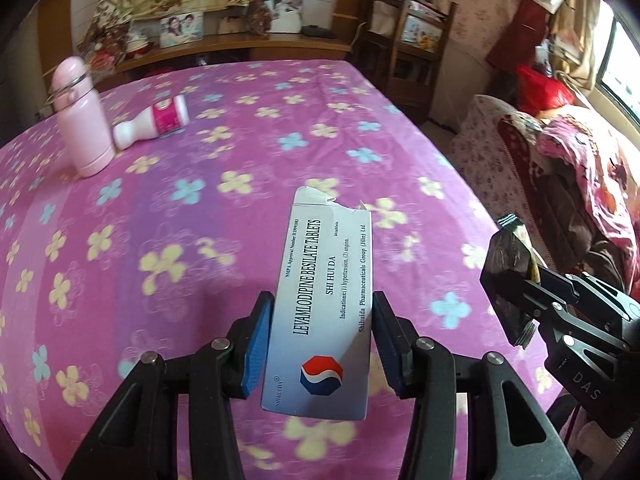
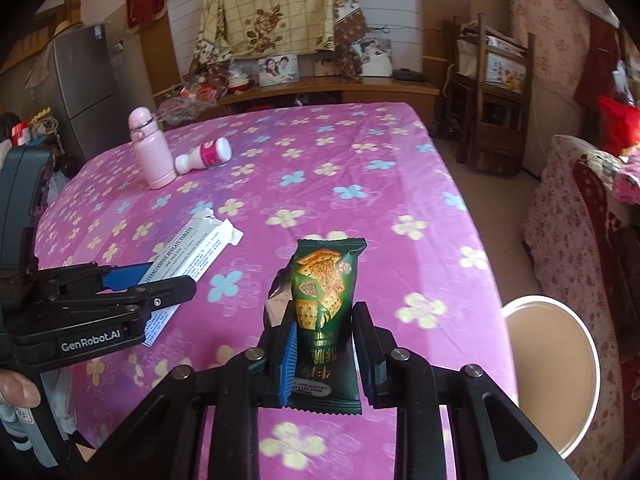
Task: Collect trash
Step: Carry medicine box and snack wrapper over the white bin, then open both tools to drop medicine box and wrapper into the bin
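Observation:
My left gripper [image 1: 323, 320] is shut on a white tablet box [image 1: 326, 292] with a torn top flap, held above the pink flowered tablecloth [image 1: 200, 264]. From the right wrist view the same box [image 2: 188, 256] sticks out of the left gripper [image 2: 160, 286] at the left. A dark green biscuit wrapper [image 2: 324, 300] stands upright between the blue pads of my right gripper [image 2: 326, 334], which is shut on it. In the left wrist view that wrapper [image 1: 506, 264] shows from behind at the right, in the right gripper [image 1: 532, 280].
A pink flask [image 2: 149, 148] stands at the far left of the table, with a small white and pink bottle [image 2: 204, 156] lying beside it. A round bin [image 2: 552, 364] with a white rim sits below the table's right edge. Chairs [image 2: 496, 92] and a covered sofa [image 2: 580, 240] lie to the right.

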Tool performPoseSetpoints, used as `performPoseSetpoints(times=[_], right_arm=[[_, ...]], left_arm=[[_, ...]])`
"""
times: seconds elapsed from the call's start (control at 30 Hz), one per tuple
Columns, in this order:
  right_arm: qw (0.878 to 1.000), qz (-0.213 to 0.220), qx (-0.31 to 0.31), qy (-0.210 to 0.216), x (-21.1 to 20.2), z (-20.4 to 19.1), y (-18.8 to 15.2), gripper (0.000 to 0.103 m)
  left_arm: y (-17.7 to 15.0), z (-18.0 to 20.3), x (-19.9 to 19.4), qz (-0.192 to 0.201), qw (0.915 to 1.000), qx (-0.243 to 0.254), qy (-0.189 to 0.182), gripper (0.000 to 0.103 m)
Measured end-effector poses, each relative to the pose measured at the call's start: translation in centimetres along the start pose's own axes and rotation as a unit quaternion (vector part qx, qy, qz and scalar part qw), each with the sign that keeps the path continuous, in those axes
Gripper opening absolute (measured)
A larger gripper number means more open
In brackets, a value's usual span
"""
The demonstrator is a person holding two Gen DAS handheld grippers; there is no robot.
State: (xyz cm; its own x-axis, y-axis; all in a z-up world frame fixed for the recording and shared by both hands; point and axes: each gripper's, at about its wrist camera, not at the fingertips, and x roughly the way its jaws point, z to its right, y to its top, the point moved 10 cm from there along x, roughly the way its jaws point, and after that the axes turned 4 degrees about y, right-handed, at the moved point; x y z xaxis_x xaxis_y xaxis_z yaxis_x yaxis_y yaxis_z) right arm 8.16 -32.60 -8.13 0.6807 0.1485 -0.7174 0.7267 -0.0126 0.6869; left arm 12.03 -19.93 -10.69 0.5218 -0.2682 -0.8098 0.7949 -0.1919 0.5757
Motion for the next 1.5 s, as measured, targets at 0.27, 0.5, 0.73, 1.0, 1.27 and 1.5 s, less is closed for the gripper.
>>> performPoseSetpoints(times=[0.27, 0.5, 0.73, 1.0, 1.27, 1.5], right_arm=[[0.999, 0.010, 0.040, -0.027, -2.3, 5.7, -1.1, 0.028], [0.995, 0.014, 0.077, -0.056, -4.3, 11.4, -2.7, 0.028], [0.989, 0.012, 0.110, -0.094, -6.4, 17.3, -4.9, 0.028], [0.981, 0.006, 0.152, -0.122, -7.8, 23.0, -7.3, 0.028], [0.973, -0.005, 0.188, -0.133, -7.5, 27.1, -9.3, 0.028], [0.966, -0.012, 0.223, -0.128, -6.6, 29.3, -10.8, 0.029]], left_arm=[[0.1, 6.3, 0.3, -0.001, 0.9990, 0.040, -0.020, 0.050], [0.3, 12.7, 0.8, -0.002, 0.9960, 0.077, -0.044, 0.050], [-0.3, 19.1, 2.0, -0.013, 0.9910, 0.113, -0.070, 0.050], [-0.7, 24.6, 3.5, -0.028, 0.9855, 0.139, -0.094, 0.050], [-1.1, 28.3, 5.3, -0.048, 0.9813, 0.151, -0.109, 0.050], [-1.7, 30.3, 6.7, -0.064, 0.9778, 0.157, -0.123, 0.051]])
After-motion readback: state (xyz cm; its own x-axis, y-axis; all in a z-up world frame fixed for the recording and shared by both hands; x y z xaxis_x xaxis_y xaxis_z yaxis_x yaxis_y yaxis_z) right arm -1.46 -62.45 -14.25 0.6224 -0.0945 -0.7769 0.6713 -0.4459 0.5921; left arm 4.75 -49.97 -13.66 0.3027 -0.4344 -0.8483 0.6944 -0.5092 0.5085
